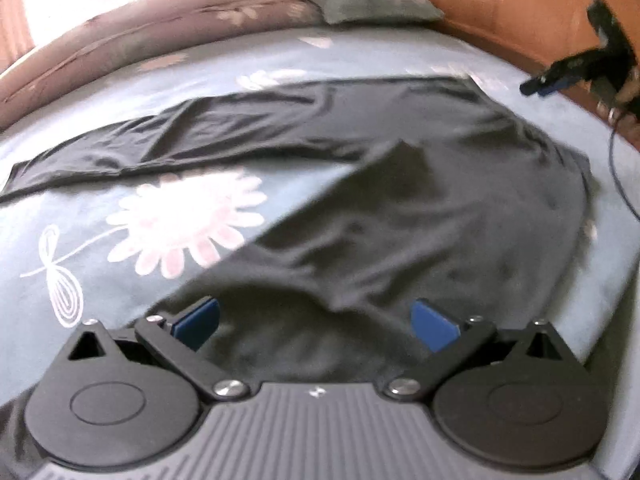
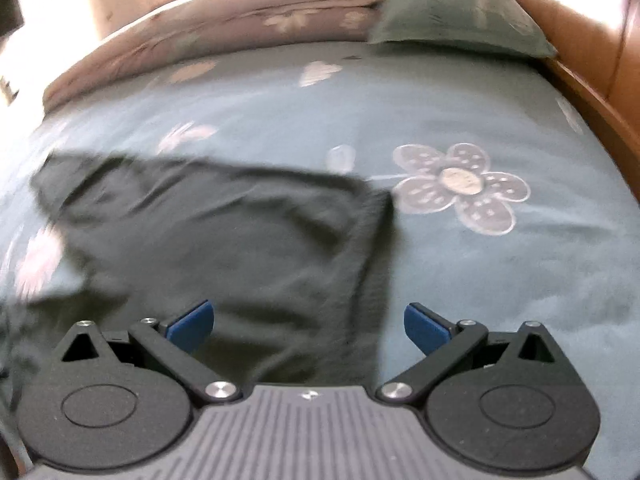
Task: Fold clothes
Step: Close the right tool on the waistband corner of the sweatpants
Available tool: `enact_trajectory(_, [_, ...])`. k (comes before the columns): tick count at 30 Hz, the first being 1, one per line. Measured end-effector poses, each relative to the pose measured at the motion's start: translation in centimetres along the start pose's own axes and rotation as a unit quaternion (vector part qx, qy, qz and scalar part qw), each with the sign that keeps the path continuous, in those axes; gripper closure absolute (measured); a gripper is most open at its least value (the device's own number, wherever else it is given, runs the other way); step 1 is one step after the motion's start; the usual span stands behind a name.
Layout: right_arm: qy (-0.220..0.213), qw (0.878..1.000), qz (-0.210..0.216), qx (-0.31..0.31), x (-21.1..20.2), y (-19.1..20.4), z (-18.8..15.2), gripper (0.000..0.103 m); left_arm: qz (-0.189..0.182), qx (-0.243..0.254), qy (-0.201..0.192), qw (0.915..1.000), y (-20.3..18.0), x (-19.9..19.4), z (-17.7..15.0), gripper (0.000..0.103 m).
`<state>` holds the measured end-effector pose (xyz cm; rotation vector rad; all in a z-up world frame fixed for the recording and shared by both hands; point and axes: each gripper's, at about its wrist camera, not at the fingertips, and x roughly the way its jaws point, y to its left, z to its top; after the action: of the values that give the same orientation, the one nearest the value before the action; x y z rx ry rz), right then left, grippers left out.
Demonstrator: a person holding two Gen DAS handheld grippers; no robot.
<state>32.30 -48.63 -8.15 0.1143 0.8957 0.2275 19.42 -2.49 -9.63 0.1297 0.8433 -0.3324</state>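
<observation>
A dark garment lies spread on the bed, filling the centre and right of the left wrist view, with one long sleeve or leg stretched toward the left edge of the frame; in the right wrist view it occupies the lower left and centre. The left hand-held gripper sits at the bottom of its frame with its blue fingers wide apart, holding nothing, the cloth lying beneath them. The right hand-held gripper is likewise spread and empty above the garment's right edge. The bedcover is grey-blue with pale flowers. A folded quilt and a grey pillow lie along the top, beside a brown headboard.
</observation>
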Motion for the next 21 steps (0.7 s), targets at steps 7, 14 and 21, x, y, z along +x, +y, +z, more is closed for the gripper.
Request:
enact_trajectory(7, [0.0, 0.991, 0.078, 0.111, 6.3, -8.6, 4.4, 0.012, 0.03, -0.037, 0.001, 0.9989, 0.0, 1.5, 1.8, 0.002])
enact_trajectory(14, [-0.014, 0.967, 0.194, 0.168, 10.1, -12.5, 5.5, 0.013, 0.006, -0.042, 0.011, 0.9991, -0.6, 3.6, 3.2, 0.002])
enact_trajectory(21, [-0.018, 0.949, 0.253, 0.184, 12.2, -12.3, 6.2, 0.01, -0.015, -0.038, 0.016, 0.9991, -1.4, 5.3, 4.3, 0.002])
